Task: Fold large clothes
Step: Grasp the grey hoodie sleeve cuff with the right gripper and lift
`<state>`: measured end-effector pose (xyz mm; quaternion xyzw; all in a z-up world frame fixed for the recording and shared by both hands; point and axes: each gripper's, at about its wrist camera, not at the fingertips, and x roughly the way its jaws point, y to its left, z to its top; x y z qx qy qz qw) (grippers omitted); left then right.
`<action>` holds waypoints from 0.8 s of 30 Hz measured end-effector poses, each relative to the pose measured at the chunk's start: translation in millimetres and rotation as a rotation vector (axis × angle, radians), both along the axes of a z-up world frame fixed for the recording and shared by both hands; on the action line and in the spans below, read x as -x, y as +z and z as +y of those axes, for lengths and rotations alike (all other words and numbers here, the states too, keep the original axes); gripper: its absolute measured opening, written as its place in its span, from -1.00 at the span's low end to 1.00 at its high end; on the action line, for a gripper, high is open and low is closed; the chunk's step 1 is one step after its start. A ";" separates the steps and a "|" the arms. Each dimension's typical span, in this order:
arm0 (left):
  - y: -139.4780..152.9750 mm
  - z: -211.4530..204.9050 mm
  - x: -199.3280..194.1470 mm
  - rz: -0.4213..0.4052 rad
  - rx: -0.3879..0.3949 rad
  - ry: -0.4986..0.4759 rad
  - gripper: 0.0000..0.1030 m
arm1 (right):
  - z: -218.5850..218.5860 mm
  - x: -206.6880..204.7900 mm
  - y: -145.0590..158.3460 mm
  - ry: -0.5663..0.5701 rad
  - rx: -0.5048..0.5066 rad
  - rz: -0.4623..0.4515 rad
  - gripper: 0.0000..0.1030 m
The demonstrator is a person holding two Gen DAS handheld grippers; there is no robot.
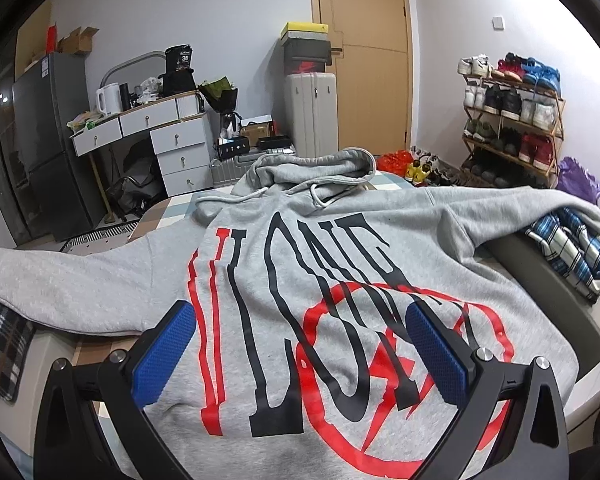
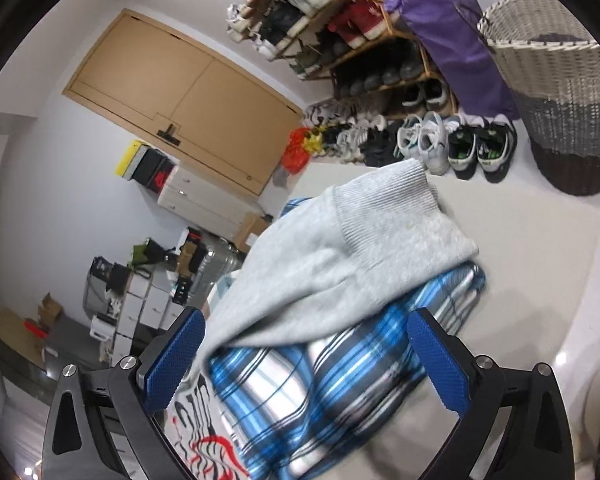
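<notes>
A grey hoodie (image 1: 260,248) with black and red lettering lies spread face up on the bed, hood at the far end, both sleeves stretched out to the sides. My left gripper (image 1: 300,354) is open and empty, just above the hoodie's printed chest. In the right wrist view, the hoodie's right sleeve (image 2: 340,248) with its ribbed cuff lies over a blue plaid shirt (image 2: 320,392). My right gripper (image 2: 304,360) is open and empty, hovering over the sleeve and the plaid shirt.
A blue plaid shirt (image 1: 572,248) lies at the bed's right side and a dark plaid cloth (image 1: 0,344) at the left. A desk with drawers (image 1: 156,132), a suitcase (image 1: 312,112), a shoe rack (image 1: 512,120) and a woven basket (image 2: 556,80) stand around the bed.
</notes>
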<state>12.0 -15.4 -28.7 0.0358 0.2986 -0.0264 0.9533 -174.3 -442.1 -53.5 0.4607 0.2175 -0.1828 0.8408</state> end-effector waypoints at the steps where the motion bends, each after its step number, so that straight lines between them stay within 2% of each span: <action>1: -0.2 -0.8 0.8 0.001 -0.006 -0.002 0.98 | -5.2 -2.5 -1.8 -0.009 -0.011 0.004 0.97; 5: -2.0 -3.8 0.2 0.005 -0.029 -0.004 0.98 | -23.9 -10.3 -17.5 -0.023 -0.093 0.002 0.97; 7: -2.9 -4.2 -0.9 0.006 -0.041 0.000 0.98 | -29.2 -15.0 -20.9 -0.018 -0.101 0.009 0.94; 11: -5.4 -6.7 -5.5 0.018 -0.045 0.000 0.98 | -32.6 -16.1 -15.5 -0.070 -0.043 0.032 0.66; 13: -6.6 -8.8 -5.6 0.022 -0.050 -0.003 0.98 | -31.3 -18.2 -9.2 -0.085 0.006 0.053 0.15; 14: -7.1 -10.3 -5.3 0.022 -0.057 -0.006 0.98 | -31.7 -20.1 -6.5 -0.099 0.038 0.085 -0.31; 17: -8.0 -14.3 -5.1 0.024 -0.073 -0.011 0.98 | -31.5 -21.6 -2.6 -0.137 0.109 0.121 -0.83; 20: -7.6 -14.7 -5.1 0.025 -0.079 -0.010 0.98 | -27.0 -27.2 11.9 -0.169 0.213 0.129 -0.86; 24: -8.8 -13.7 -7.1 0.028 -0.080 -0.002 0.98 | -15.6 -42.0 53.5 -0.206 0.350 0.146 -0.87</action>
